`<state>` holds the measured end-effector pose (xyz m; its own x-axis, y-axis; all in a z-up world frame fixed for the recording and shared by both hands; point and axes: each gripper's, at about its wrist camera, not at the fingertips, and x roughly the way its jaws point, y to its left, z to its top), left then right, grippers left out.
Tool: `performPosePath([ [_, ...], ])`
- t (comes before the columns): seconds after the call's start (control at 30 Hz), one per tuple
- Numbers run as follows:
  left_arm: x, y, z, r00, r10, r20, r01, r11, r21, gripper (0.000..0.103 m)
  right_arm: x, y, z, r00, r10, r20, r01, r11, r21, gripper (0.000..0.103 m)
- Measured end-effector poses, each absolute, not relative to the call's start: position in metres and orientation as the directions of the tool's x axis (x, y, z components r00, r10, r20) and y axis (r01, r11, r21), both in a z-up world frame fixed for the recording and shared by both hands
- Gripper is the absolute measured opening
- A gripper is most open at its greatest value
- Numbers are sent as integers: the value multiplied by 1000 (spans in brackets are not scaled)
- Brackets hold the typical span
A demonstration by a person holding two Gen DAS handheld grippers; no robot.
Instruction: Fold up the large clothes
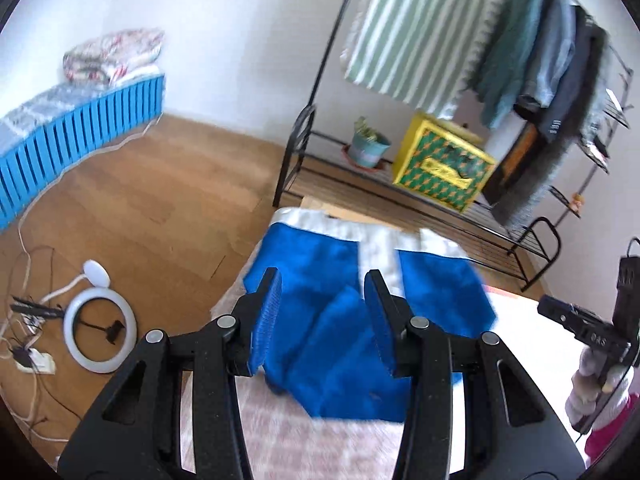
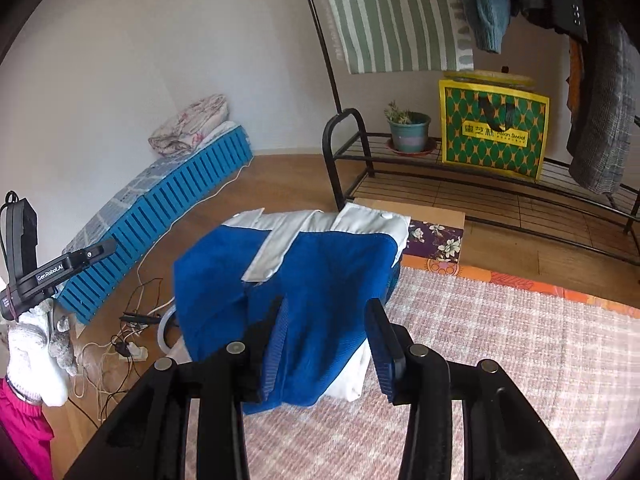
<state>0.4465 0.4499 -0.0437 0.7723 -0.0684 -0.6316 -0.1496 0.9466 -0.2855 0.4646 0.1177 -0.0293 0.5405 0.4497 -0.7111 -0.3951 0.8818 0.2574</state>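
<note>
A blue garment with white panels (image 1: 332,340) lies folded in a loose bundle on a pink plaid cover (image 1: 320,440). My left gripper (image 1: 323,280) hovers just above it, open, its blue pads apart with only the cloth seen behind them. In the right wrist view the same garment (image 2: 320,264) sits at the left end of the cover (image 2: 500,340). My right gripper (image 2: 327,306) hangs over its near edge, open and holding nothing. Each gripper shows at the other view's edge, the right gripper (image 1: 552,308) and the left gripper (image 2: 100,250), both held in white-gloved hands.
A black clothes rack (image 2: 344,148) with hanging clothes, a striped cloth (image 1: 408,40), a yellow-green bag (image 2: 492,128) and a plant pot (image 2: 408,132) stands behind. On the wooden floor to the left lie a blue slatted mattress (image 1: 80,136), a ring light (image 1: 100,328) and cables (image 2: 128,344).
</note>
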Motion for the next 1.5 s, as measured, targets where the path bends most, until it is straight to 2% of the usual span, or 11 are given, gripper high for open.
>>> performPosePath([
  [0.2, 352, 407, 31, 814, -94, -573, -91, 954, -286, 44, 392, 98, 29, 605, 413, -680, -400, 897, 189, 42],
  [0.33, 288, 371, 68, 833, -72, -549, -77, 967, -245, 44, 338, 83, 64, 646, 391, -656, -399, 905, 147, 48],
  [0.63, 171, 287, 110, 857, -17, -514, -47, 993, -112, 44, 226, 51, 114, 729, 353, -586, -397, 916, 59, 57],
  [0.7, 154, 272, 111, 865, -15, -502, -44, 993, -106, 50, 204, 44, 121, 748, 346, -566, -392, 919, 44, 61],
  [0.77, 139, 258, 109, 875, -14, -485, -45, 993, -111, 64, 185, 38, 126, 768, 333, -548, -384, 923, 22, 64],
  [0.83, 123, 243, 106, 878, -20, -478, -39, 993, -113, 66, 166, 32, 131, 782, 327, -532, -384, 923, 2, 68],
  [0.93, 101, 223, 102, 878, -41, -477, -16, 993, -114, 79, 138, 22, 138, 806, 310, -505, -378, 925, -34, 76],
  [1.03, 81, 205, 101, 879, -48, -475, -5, 994, -110, 83, 113, 6, 145, 817, 313, -485, -373, 927, -31, 82],
  [1.13, 67, 187, 101, 877, -31, -479, -17, 995, -95, 103, 94, -12, 151, 832, 310, -460, -362, 932, -27, 89],
  [1.33, 57, 162, 86, 863, 16, -504, -61, 995, -73, 103, 71, -40, 140, 840, 294, -456, -329, 944, 2, 103],
  [1.5, 48, 156, 73, 870, 39, -491, -103, 989, -103, 103, 62, -54, 120, 833, 256, -490, -293, 956, 0, 103],
])
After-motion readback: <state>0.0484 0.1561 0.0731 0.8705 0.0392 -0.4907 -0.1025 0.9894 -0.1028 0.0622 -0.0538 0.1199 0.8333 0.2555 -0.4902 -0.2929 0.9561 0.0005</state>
